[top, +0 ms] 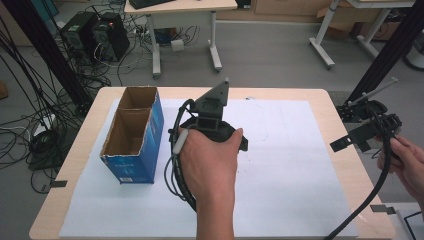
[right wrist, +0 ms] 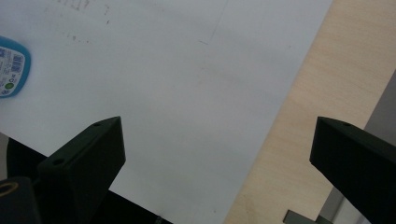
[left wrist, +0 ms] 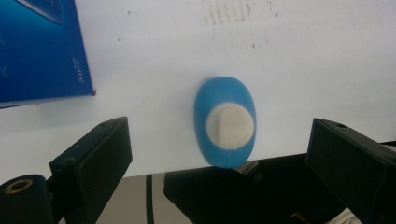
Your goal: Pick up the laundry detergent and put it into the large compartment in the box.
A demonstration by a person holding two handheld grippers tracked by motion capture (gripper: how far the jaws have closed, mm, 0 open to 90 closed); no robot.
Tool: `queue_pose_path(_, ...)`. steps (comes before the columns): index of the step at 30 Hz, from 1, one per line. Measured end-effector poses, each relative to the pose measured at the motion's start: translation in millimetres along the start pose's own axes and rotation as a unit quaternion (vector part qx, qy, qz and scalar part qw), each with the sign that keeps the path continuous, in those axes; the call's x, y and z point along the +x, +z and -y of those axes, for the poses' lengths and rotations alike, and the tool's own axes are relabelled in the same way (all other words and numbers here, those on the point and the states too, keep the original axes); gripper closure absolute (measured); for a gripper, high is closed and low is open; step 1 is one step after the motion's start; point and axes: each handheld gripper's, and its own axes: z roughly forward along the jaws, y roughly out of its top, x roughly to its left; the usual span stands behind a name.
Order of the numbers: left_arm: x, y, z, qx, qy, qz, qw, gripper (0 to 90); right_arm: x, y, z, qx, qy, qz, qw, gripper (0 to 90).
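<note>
A blue oval container (left wrist: 225, 122) with a round white cap (left wrist: 230, 125) sits on the white sheet (left wrist: 280, 56). It is seen cap-on between the wide-apart jaws of my left gripper (left wrist: 219, 140), which is open and not touching it. In the high view a hand holds the left gripper (top: 212, 117) over the middle of the sheet and hides the container. My right gripper (top: 357, 137) is open at the table's right edge, holding nothing. In the right gripper view (right wrist: 219, 135) a blue item with a barcode label (right wrist: 11, 67) shows at the left edge.
An open blue cardboard box (top: 132, 135) with two compartments stands left of the left gripper; its wall (left wrist: 39, 49) shows close by. The white sheet (top: 290, 150) covers most of the wooden table (top: 345, 165). Desks, computers and cables stand on the floor beyond.
</note>
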Motion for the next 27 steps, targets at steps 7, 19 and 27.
queue_pose_path(7, -8.0, 11.7, -1.4, 0.006, -0.003, -0.005, 1.0000, 7.3, -5.1, -0.8, 5.8, -0.004, 0.003, -0.006, 1.0000, 3.5)
queue_pose_path(19, -11.0, 29.5, -0.6, 0.012, -0.008, -0.001, 0.9999, 7.3, -7.8, -0.8, 10.1, -0.007, 0.005, -0.011, 0.9999, 3.5)
queue_pose_path(27, -11.2, 42.5, -0.7, 0.017, -0.010, 0.001, 0.9998, 7.3, -6.9, -1.3, 12.1, -0.010, 0.004, -0.010, 0.9999, 3.5)
